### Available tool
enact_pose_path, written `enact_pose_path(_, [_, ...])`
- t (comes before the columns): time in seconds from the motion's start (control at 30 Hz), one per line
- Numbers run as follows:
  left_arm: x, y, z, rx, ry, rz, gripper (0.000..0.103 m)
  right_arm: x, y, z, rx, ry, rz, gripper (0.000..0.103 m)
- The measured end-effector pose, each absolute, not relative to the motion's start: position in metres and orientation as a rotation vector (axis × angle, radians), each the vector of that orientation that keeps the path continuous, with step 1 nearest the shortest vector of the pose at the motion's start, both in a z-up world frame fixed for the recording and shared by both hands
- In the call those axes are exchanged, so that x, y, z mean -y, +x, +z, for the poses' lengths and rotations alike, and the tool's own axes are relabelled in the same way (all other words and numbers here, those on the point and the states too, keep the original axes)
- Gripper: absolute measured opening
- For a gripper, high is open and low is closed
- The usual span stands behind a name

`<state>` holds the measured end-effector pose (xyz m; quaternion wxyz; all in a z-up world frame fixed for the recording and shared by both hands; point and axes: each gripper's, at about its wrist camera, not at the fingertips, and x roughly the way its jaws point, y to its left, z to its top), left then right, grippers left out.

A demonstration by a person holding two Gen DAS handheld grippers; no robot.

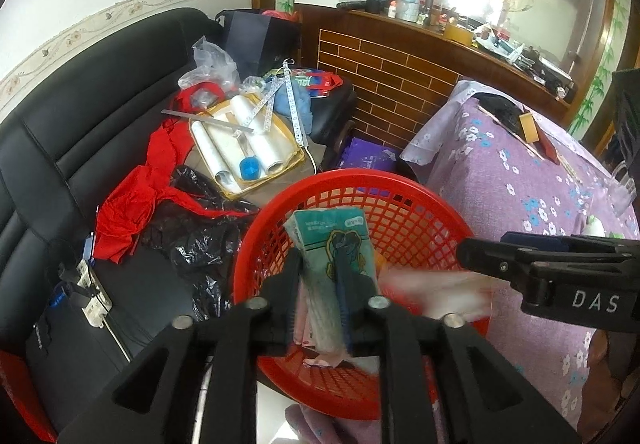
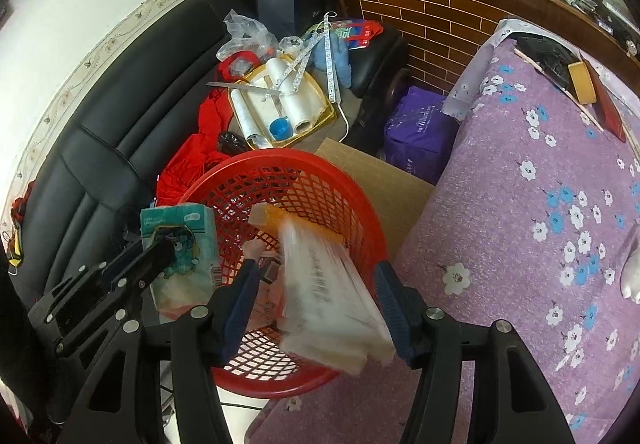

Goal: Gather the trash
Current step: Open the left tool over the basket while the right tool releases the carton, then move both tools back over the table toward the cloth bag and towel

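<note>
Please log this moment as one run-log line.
left gripper: shut on tissue pack | right gripper: open, clear wrapper dropping | red basket below

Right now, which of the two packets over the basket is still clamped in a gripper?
The green tissue pack, pinched by the left gripper. The clear wrapper sits blurred between the open right gripper's fingers.

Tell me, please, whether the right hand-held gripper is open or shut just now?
Open. In the right wrist view the right hand-held gripper has its jaws spread wide, and the blurred plastic packet between them is dropping into the red basket.

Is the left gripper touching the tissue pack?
Touching. In the left wrist view the left gripper has both fingers pressed on the tissue pack, above the red basket.
</note>
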<state>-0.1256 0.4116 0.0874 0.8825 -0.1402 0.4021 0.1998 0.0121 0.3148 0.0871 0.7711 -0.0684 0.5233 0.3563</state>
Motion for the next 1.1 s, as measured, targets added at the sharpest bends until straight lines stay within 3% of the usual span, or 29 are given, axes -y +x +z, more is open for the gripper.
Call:
enact_pose_path(0.23, [-0.409, -0.129, 0.086, -0.838, -0.296, 0.427, 0.034, -0.301, 0.011, 0.093, -1.135, -0.112, 0.76, 0.067])
enact_pose_path(1.1, [-0.327, -0.135, 0.091, -0.863, -0.224, 0.326, 0.041, -0.18, -0.036, 0.106, -1.051, -0.155, 0.594, 0.067])
